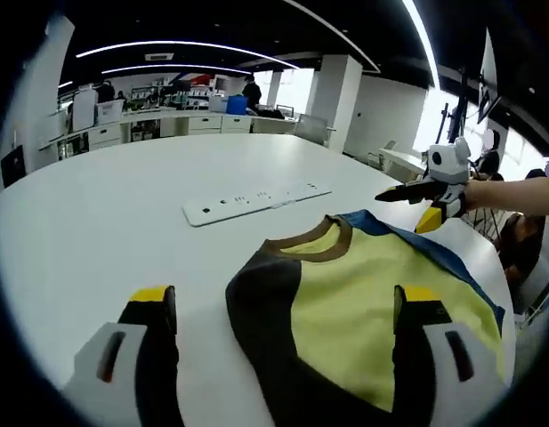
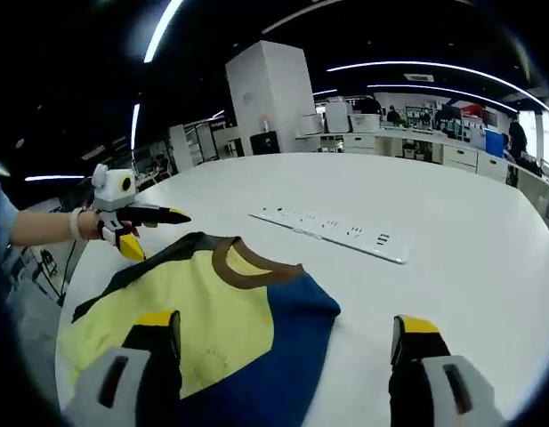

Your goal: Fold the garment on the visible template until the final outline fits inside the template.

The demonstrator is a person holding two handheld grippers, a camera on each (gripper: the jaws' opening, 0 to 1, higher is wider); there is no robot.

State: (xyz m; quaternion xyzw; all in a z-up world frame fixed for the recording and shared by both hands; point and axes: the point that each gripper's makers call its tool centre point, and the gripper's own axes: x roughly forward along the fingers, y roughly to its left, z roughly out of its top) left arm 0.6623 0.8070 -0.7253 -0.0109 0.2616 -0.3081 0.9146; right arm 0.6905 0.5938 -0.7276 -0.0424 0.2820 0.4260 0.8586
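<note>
A yellow shirt [image 1: 363, 302] with a brown collar, one dark sleeve and one blue sleeve lies flat on the white table [image 1: 105, 205]. My left gripper [image 1: 285, 302] stands open just above the dark sleeve side, with nothing between its jaws. My right gripper [image 1: 406, 209], held by a hand, hovers open by the blue shoulder. In the right gripper view the shirt [image 2: 203, 302] spreads below my open right gripper [image 2: 287, 327], whose left jaw is over the yellow front and blue sleeve. My left gripper [image 2: 160, 233] hangs open near the dark shoulder.
A long white power strip [image 1: 256, 200] [image 2: 332, 233] lies on the table beyond the collar. The table's rounded edge [image 2: 65, 356] runs close beside the shirt. Office desks, a white pillar [image 2: 270, 98] and people stand far behind.
</note>
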